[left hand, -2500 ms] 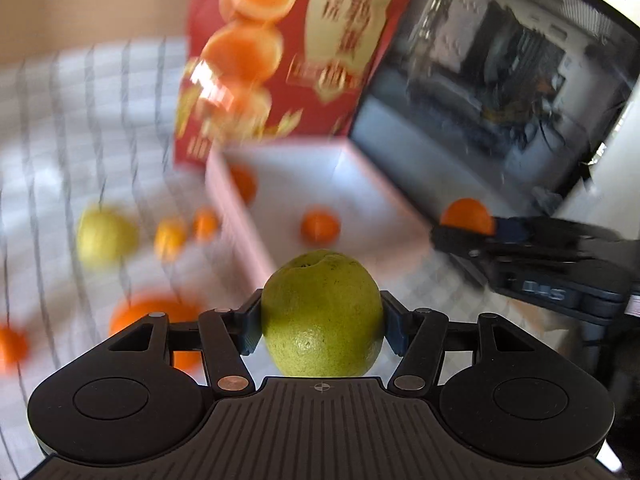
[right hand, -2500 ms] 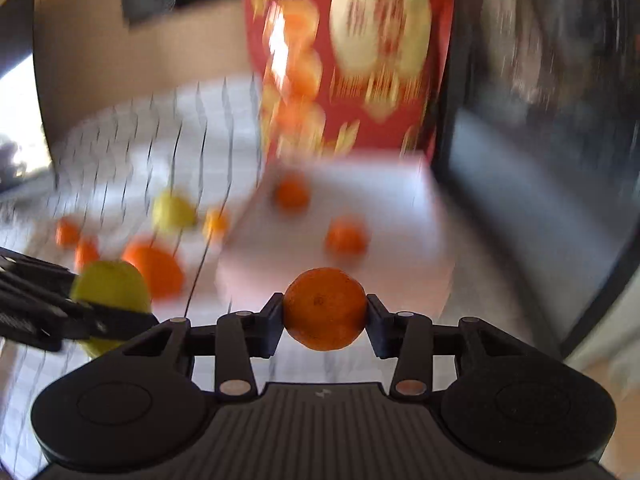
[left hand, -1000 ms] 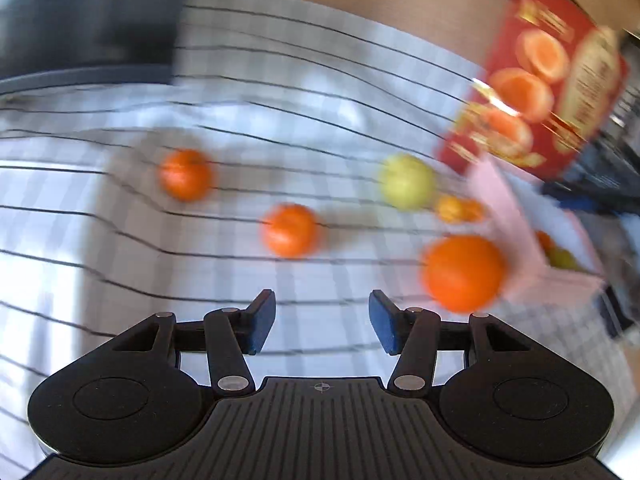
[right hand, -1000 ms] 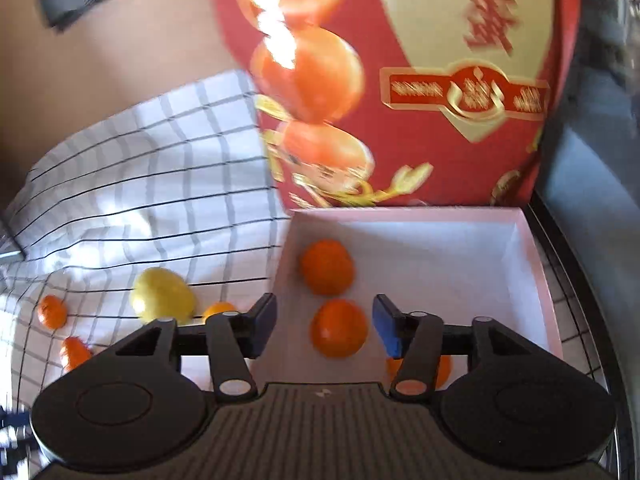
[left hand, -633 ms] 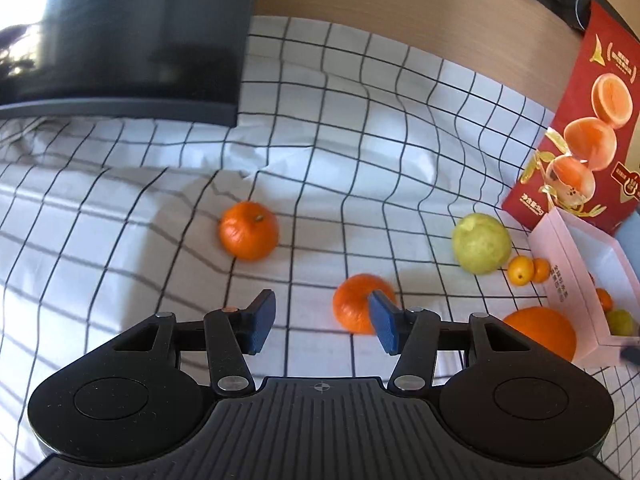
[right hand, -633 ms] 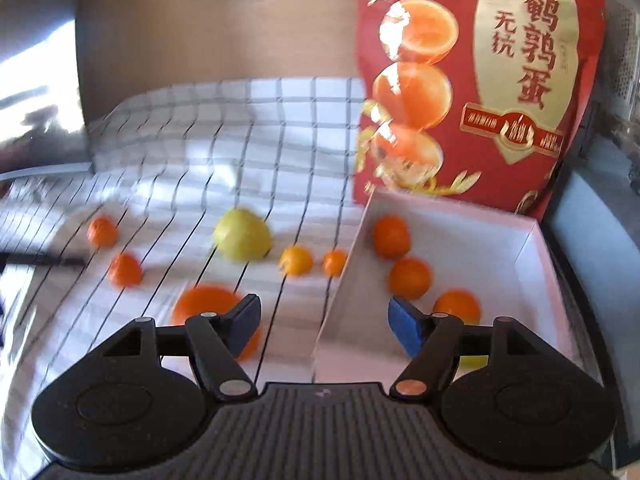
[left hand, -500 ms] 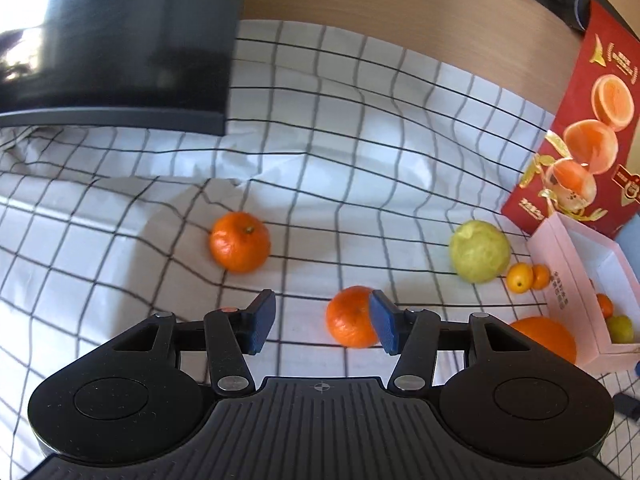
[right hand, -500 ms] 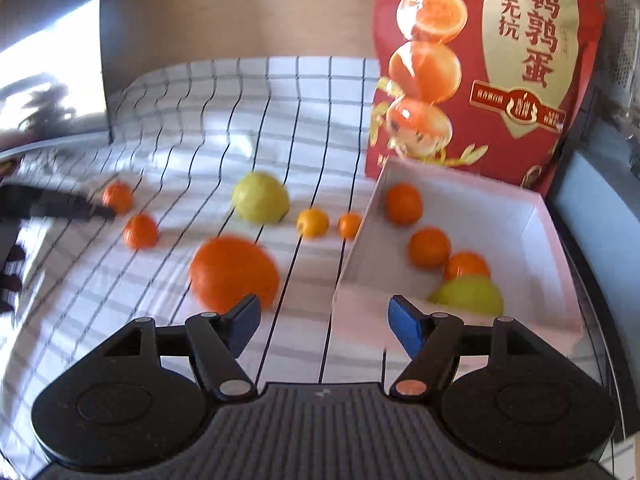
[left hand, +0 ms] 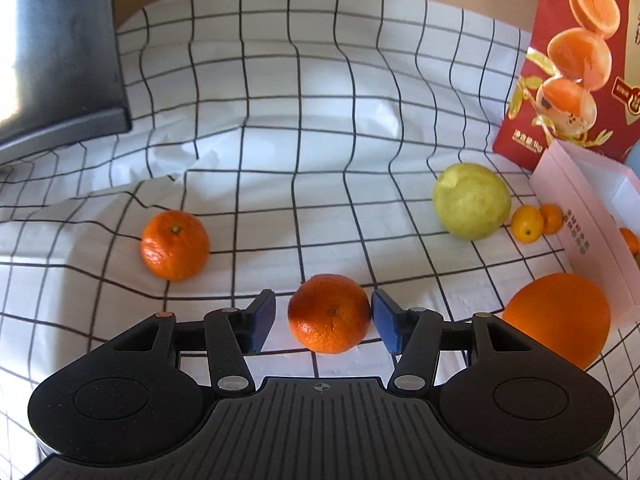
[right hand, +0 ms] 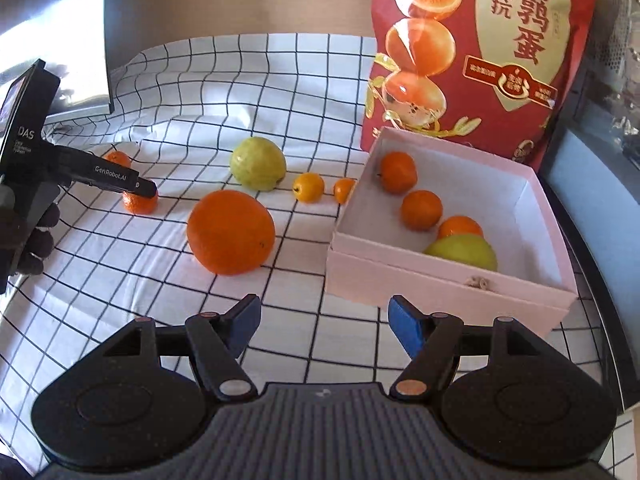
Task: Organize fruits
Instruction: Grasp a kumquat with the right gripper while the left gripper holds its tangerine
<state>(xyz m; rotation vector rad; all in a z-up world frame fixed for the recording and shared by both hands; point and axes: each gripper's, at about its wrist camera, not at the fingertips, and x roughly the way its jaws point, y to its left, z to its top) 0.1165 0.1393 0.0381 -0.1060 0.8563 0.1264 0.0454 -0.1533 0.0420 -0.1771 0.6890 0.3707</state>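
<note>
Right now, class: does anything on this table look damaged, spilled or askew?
Nothing looks damaged or spilled. The checked cloth is rumpled into folds rather than flat, and six fruits lie loose on it outside the pink box.

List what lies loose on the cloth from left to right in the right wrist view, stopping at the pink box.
Far mandarin → mandarin under the left gripper → big orange → green guava → yellow kumquat → orange kumquat → pink box.
</note>
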